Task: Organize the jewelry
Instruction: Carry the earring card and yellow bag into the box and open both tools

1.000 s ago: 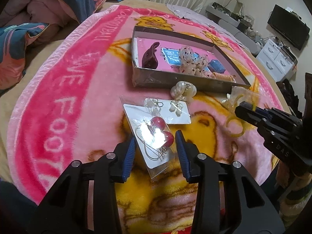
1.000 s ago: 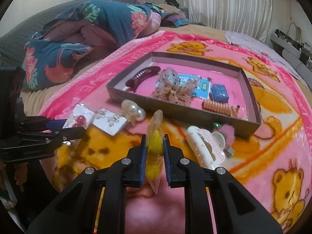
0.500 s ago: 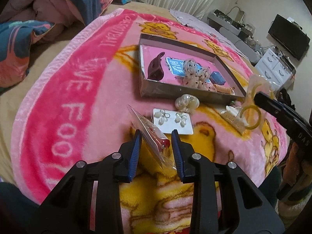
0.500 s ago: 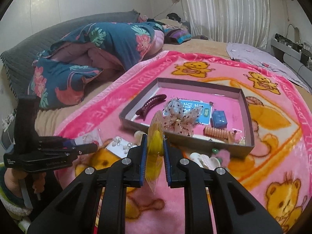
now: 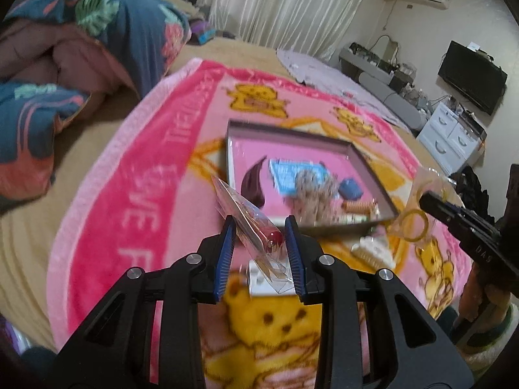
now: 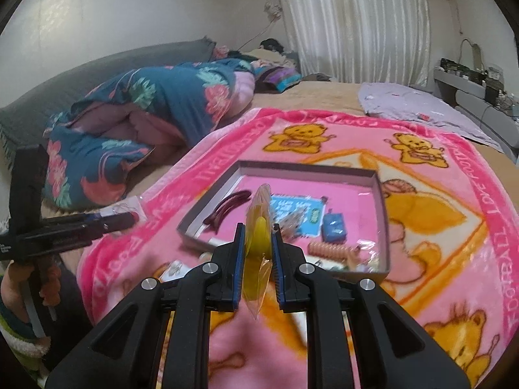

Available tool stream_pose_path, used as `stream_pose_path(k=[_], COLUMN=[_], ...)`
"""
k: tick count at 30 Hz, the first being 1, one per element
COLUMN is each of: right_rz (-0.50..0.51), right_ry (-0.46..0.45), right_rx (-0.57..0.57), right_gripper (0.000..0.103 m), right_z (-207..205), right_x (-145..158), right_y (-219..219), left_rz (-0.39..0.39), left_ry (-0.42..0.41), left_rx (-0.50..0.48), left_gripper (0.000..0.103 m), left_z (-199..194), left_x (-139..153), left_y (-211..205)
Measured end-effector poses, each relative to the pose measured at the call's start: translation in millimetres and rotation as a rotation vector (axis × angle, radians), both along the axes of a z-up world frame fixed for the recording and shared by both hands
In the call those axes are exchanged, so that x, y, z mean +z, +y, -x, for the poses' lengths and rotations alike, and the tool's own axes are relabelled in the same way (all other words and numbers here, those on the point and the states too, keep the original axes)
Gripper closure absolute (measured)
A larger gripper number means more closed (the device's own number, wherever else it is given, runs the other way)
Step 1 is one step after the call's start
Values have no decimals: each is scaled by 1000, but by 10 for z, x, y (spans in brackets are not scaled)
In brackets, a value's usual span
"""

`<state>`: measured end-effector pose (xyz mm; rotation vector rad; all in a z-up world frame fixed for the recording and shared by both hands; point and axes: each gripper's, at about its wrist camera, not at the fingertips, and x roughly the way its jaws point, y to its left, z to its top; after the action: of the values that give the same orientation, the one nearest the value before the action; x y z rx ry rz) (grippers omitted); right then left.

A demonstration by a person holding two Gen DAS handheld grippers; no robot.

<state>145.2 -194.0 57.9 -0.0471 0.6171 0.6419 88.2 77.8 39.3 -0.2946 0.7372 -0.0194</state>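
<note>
Nearest you, the left gripper (image 5: pixel 259 243) is pinched on a clear packet of red-bead earrings (image 5: pixel 256 227), held tilted in the air above the pink bear blanket (image 5: pixel 129 201). The right gripper (image 6: pixel 257 240) is pressed onto a clear packet of yellow rings (image 6: pixel 258 236), also lifted, edge-on to its camera.

Handling, as a judgement: both packets look feather-light, thin and slick. The film will flex and can slide out between the pads. The wire hoops and beads inside are easily bent, so keep the pinch on the film or its backing card, not across the wire. The yellow packet hangs loose below the fingers; expect it to swing.

Just beyond the left fingers, on the blanket: a white earring card (image 5: pixel 259 278), partly hidden, and a white claw clip (image 5: pixel 373 249) beside the box's near wall.

Further out sits the grey box (image 6: pixel 384 214), open-topped, resting on the blanket. Inside it:
- dark maroon hair clip (image 6: pixel 227 207), left side
- blue card (image 6: pixel 292 207), centre
- speckled bow (image 5: pixel 311 194), blurred
- small blue box (image 6: pixel 335 227)
- orange spiral tie (image 6: pixel 331 249), near the front wall

The free floor is at the back and right of the box. The near wall is the thing to clear; both packets are already above it. The two grippers are well apart, no crossing.

Far back: folded floral quilt (image 6: pixel 162 103), curtains, television.
</note>
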Motion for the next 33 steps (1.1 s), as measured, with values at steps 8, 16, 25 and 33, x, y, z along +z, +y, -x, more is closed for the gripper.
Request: stream_pose_path(k=[8, 16, 25, 33], right_rz=[-26, -23, 8, 26], right_ry=[-35, -45, -54, -18], right_rx=[-76, -146, -207, -225], right_gripper=[88, 88, 88, 88], right_z=[-232, -435, -643, -851], right_x=[167, 220, 172, 19], right_y=[-248, -458, -571, -562], left_rz=[-15, -9, -25, -44], left_ry=[-42, -61, -28, 23], left_rx=[-29, -69, -126, -161], left_gripper=[80, 80, 80, 80], left_z=[-308, -611, -973, -1190], left_x=[198, 261, 161, -54], left_y=[-84, -273, -525, -654])
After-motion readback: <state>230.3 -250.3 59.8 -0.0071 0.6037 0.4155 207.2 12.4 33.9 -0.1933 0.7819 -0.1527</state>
